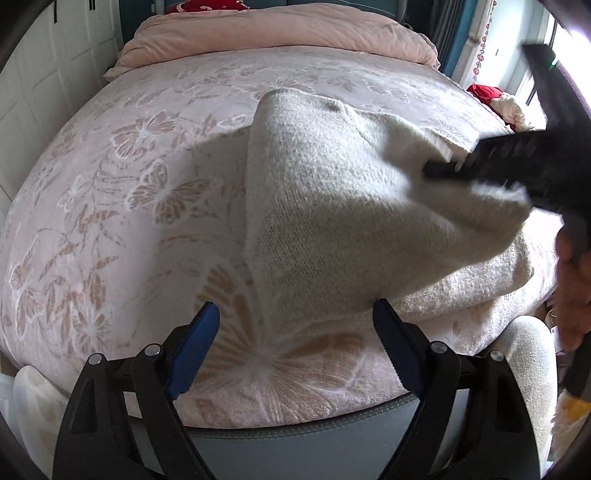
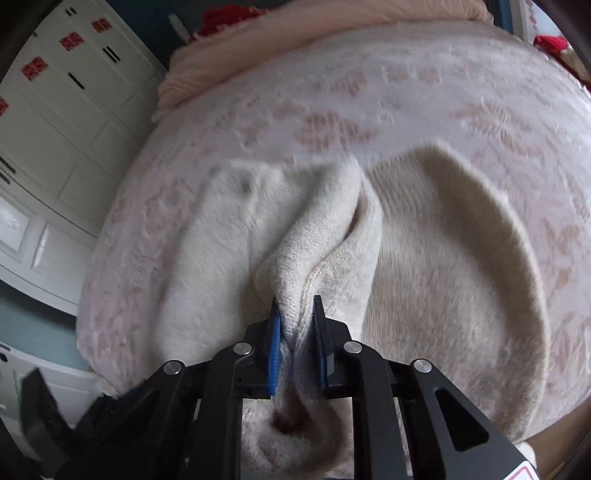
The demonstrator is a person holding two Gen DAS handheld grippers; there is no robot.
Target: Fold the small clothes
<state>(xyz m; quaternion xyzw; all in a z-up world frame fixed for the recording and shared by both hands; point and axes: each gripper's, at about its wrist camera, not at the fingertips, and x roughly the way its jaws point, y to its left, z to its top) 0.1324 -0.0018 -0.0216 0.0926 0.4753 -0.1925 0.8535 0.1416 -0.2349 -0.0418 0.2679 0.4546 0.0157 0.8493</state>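
Observation:
A cream knitted sweater [image 1: 332,206] lies on the pink butterfly blanket [image 1: 110,184], partly lifted and draped. My right gripper [image 2: 295,306] is shut on a bunched fold of the sweater [image 2: 306,258] and holds it above the bed; it shows in the left wrist view [image 1: 443,170] as a blurred black shape at the right. My left gripper [image 1: 295,314] is open and empty, low at the near edge of the bed, with the sweater's near corner just ahead between its fingers. The rest of the sweater [image 2: 461,258] spreads flat to the right.
A folded pink quilt [image 1: 280,33] lies at the head of the bed. White wardrobe doors [image 2: 66,147] stand to the left. Red and white cloth [image 1: 502,103] sits at the far right edge. A grey bed frame edge [image 1: 295,428] runs below the blanket.

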